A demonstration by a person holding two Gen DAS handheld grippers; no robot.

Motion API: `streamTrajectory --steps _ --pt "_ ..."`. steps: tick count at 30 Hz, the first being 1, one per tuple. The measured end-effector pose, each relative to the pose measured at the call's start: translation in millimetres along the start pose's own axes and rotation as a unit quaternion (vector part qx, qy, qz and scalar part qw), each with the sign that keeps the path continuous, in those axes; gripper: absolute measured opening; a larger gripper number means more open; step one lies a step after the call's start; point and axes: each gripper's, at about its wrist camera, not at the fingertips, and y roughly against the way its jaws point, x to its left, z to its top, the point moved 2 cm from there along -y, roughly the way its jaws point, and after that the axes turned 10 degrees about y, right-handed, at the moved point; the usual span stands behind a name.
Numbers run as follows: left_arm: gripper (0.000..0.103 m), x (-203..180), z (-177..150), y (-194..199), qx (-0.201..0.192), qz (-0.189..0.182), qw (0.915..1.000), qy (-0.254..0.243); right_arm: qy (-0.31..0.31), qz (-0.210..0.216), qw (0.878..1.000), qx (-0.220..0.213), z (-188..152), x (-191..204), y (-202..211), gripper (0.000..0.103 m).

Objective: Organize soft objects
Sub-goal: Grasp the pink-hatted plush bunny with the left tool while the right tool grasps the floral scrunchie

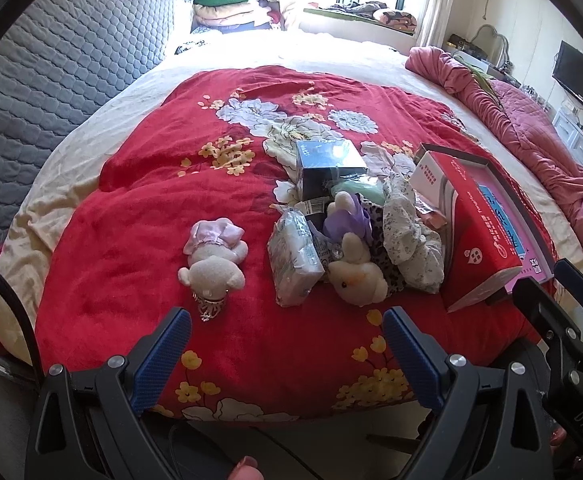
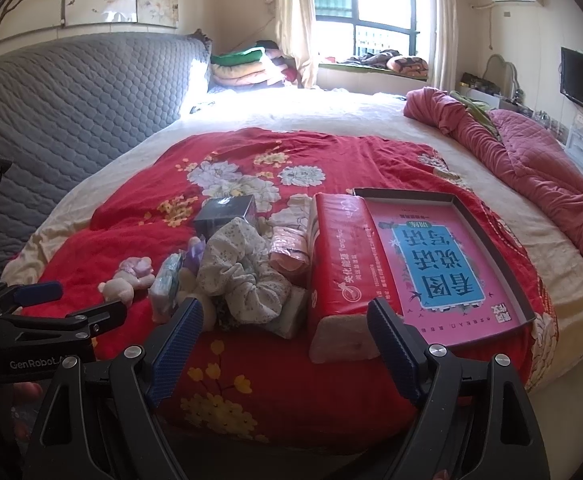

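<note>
Red floral quilt [image 1: 139, 216] holds the clutter: a plush bear [image 1: 215, 258] lies left of centre frame, apart from the pile, seemingly sorted out first. Both grippers, left [image 1: 287, 330] and right [image 2: 287, 320], hover spread wide, empty.

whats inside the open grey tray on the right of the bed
A pink book with a blue title panel lies flat in the grey tray, filling it. Anything beneath the book is covered.
</note>
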Motion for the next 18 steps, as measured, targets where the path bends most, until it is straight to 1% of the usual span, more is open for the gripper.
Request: streamTrajectory --steps 7,18 --pt "0.097 20 4 -11 0.008 0.003 0.9996 0.027 0.009 0.004 1.0 -0.002 5 6 -12 0.085" --pt "0.097 69 14 -39 0.033 -0.002 0.9946 0.098 0.045 0.026 0.999 0.001 14 26 -41 0.085"
